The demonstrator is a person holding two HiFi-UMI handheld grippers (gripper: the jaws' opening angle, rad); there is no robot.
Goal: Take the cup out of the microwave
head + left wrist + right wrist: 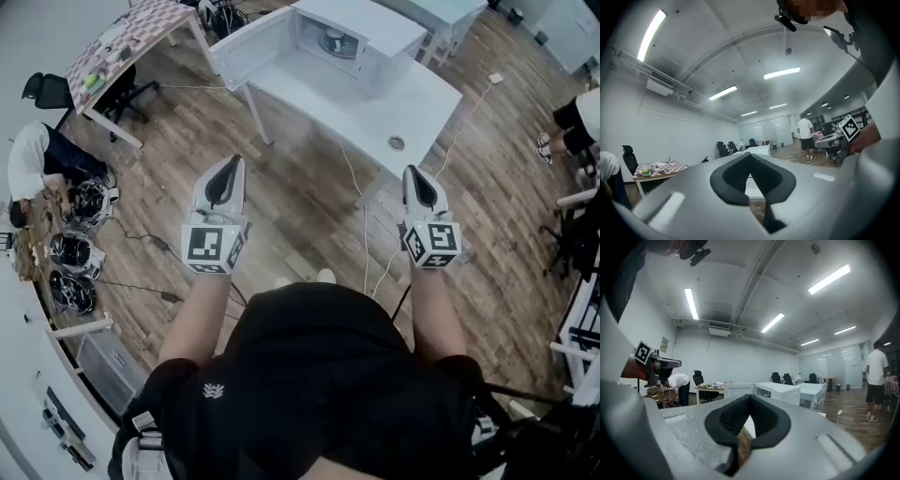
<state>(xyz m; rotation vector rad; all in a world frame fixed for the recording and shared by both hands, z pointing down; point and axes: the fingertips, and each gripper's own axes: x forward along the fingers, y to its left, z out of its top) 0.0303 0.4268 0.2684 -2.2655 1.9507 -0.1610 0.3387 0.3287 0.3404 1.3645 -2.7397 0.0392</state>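
**Cup sits inside the open microwave; both hand-held grippers shut and empty**

In the head view the microwave [328, 42] stands at the far end of a white surface [375, 112]. Its door [246, 49] is swung wide to the left. The cup [335, 39] sits inside the cavity. It shows only as a small greyish round shape in shadow, so its handle and contents cannot be made out. The top of the microwave is cut off by the frame edge.

The left hand-held gripper [232, 165] and the right hand-held gripper [412, 172] are held level over the wooden floor [300, 197], well apart from the surface and from each other. In each gripper view the dark pads meet at the tips with nothing between them. In the right gripper view the microwave appears small behind the jaw tips, and the cup cannot be told there. In the left gripper view the gripper's own body hides most of the surface.
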